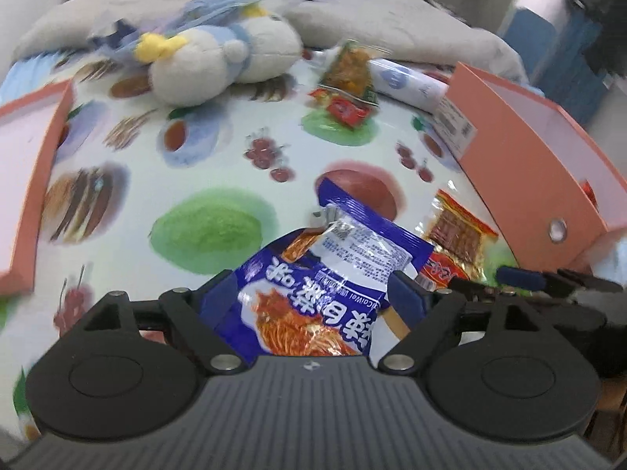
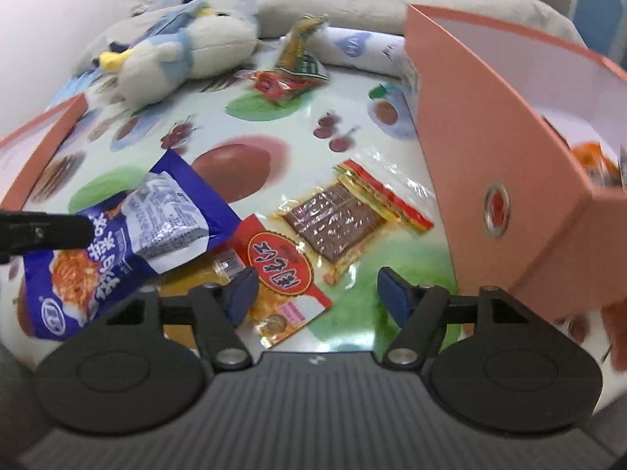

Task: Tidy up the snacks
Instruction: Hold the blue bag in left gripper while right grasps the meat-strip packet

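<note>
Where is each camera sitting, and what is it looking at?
Left wrist camera: sits on the left gripper, looking forward and down at the blue packet between its open jaws; the right gripper's fingers poke in at the right.
Right wrist camera: sits on the right gripper, looking forward and down at the red packet; a left gripper finger reaches in.
Shared: blue packet, plush toy, pink box.

We read little. Blue snack packet point(image 1: 313, 293): large white Chinese characters, upside down, not legible to us; small Latin fragment "Caiwei"; QR code on white back panel, fine print too small. Red-and-clear packet point(image 2: 290, 270): red oval with Chinese characters, unreadable. White tube point(image 2: 364, 49): blue round logo, blurred.
</note>
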Demonstrator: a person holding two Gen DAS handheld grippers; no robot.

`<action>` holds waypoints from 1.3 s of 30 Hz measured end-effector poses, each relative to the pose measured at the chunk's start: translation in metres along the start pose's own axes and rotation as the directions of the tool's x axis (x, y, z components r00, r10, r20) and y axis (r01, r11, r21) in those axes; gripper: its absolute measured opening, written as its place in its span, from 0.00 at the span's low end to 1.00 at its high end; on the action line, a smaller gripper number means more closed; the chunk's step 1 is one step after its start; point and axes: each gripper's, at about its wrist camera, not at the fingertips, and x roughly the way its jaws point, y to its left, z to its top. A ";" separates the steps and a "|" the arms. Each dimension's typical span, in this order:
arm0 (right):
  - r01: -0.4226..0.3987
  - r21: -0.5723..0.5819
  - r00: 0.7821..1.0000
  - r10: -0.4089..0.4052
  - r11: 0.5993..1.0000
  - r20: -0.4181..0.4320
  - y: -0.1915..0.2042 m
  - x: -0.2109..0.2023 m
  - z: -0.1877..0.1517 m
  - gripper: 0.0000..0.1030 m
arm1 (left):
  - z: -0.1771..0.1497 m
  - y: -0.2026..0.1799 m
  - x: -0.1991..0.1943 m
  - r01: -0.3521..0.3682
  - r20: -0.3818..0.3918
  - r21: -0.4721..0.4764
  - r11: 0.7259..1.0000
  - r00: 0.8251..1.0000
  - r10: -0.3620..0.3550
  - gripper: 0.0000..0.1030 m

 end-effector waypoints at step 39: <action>-0.091 0.122 0.995 0.094 0.988 -0.016 -0.009 0.004 0.003 0.68 | 0.067 -0.029 0.094 0.122 -0.004 0.160 0.980 0.992 -0.123 0.25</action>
